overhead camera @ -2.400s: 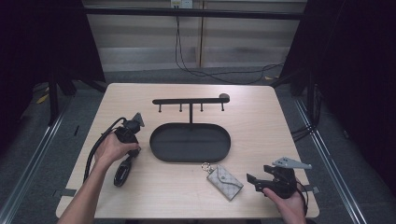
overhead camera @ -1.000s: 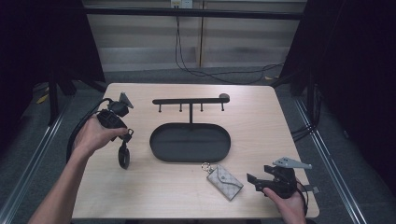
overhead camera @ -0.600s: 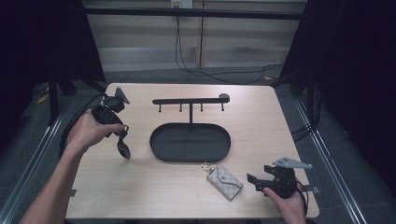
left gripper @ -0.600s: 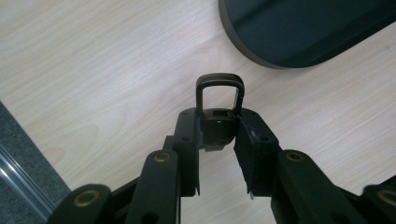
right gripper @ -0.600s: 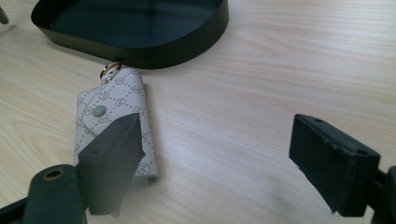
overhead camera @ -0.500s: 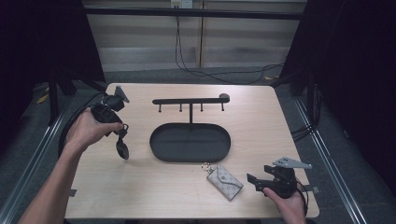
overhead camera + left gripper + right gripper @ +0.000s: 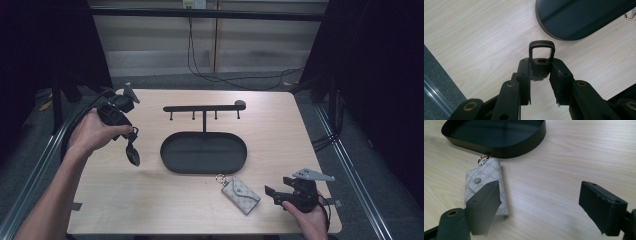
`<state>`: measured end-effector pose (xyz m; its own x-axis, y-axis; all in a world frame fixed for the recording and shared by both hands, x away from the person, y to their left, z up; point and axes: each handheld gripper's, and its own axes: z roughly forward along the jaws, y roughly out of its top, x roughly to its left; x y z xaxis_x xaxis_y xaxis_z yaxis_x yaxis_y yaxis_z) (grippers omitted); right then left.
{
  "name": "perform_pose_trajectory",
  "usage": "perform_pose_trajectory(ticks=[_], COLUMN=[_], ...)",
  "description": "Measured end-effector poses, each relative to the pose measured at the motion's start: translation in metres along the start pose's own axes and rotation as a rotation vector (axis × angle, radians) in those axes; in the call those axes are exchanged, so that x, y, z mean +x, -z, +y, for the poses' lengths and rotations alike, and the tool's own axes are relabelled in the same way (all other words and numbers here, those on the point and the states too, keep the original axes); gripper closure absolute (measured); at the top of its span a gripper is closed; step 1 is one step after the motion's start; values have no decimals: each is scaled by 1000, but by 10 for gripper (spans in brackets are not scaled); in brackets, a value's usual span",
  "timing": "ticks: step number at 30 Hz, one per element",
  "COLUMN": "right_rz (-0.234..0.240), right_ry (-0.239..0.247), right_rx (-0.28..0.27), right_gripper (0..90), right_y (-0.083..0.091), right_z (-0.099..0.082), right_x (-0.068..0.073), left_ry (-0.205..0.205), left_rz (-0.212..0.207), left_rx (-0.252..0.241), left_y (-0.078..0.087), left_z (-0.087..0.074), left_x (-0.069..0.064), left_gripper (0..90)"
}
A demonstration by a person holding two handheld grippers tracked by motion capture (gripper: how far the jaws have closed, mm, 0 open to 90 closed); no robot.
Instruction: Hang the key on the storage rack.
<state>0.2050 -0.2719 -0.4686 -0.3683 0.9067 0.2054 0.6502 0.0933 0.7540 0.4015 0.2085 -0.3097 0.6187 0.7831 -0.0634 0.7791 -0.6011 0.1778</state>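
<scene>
A black key fob (image 7: 133, 154) with a squared loop (image 7: 541, 43) hangs from my left gripper (image 7: 131, 136), which is shut on its body (image 7: 539, 68) above the table's left side, left of the black oval tray (image 7: 203, 152). The fob hangs clear of the wood. A grey patterned key pouch (image 7: 241, 195) with a gold ring lies just in front of the tray. My right gripper (image 7: 274, 194) rests near the front right edge, pointing at the pouch, jaws open (image 7: 541, 195). Its left jaw stands over the pouch (image 7: 484, 180) edge without pressing it.
A black rack with several small hooks (image 7: 203, 107) stands behind the tray. The tray's rim (image 7: 499, 135) lies beyond the pouch, and its rounded end (image 7: 579, 20) lies ahead of my left jaws. Cables trail off the table's left edge.
My left gripper has lifted the key fob off the table and carried it up and toward the far left. The right gripper and the pouch have stayed put.
</scene>
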Motion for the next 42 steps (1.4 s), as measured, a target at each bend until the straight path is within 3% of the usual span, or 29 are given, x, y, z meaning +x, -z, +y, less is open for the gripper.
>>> perform_pose_trajectory(ticks=[6,20,28,42], right_rz=[16,23,16,20], right_ry=[20,20,14,13], right_rx=[-17,-28,-26,-22], right_gripper=[148,137,137,139], right_y=[1,3,4,3], right_z=[1,1,1,1], right_x=[2,2,1,1], left_ry=[-11,-20,-51,-41], left_rz=[-6,-13,-2,-15], left_rx=[-9,-1,2,25], left_y=[10,13,16,10], left_z=[3,17,32,59], left_x=[-4,-17,-33,-46], left_gripper=[708,708,708,708])
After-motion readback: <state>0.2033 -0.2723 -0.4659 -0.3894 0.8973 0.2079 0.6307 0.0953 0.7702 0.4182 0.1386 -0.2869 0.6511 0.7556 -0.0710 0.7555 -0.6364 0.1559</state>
